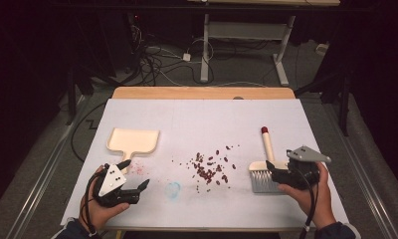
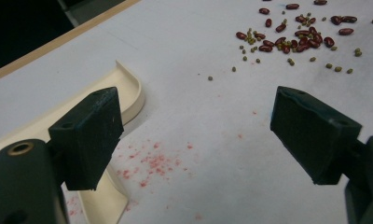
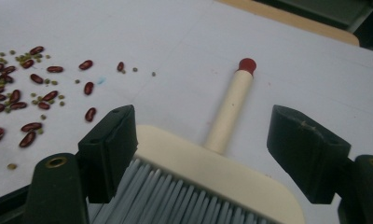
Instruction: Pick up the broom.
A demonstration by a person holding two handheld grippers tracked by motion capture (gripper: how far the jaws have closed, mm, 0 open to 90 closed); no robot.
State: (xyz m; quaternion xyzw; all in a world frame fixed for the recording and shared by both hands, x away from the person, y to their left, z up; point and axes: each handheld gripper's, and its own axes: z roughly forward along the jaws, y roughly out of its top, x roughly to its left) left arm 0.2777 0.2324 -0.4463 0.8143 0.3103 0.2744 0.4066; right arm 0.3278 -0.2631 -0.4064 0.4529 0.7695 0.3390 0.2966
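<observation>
Looks like sweep-up prep: right gripper (image 1: 276,168) spread around the brush (image 1: 264,167); left gripper (image 1: 132,178) spread near the dustpan (image 1: 133,140). Next, close on both.

Scattered dark red beans and small green ones (image 1: 209,168) occupy the middle of the white-covered desk (image 1: 202,119). The cream plastic dustpan (image 1: 133,141) blocks the left side, the cream grey-bristled brush (image 1: 264,172) the right. The far half lies bare, giving open passage; so does the near edge between the hands.
</observation>
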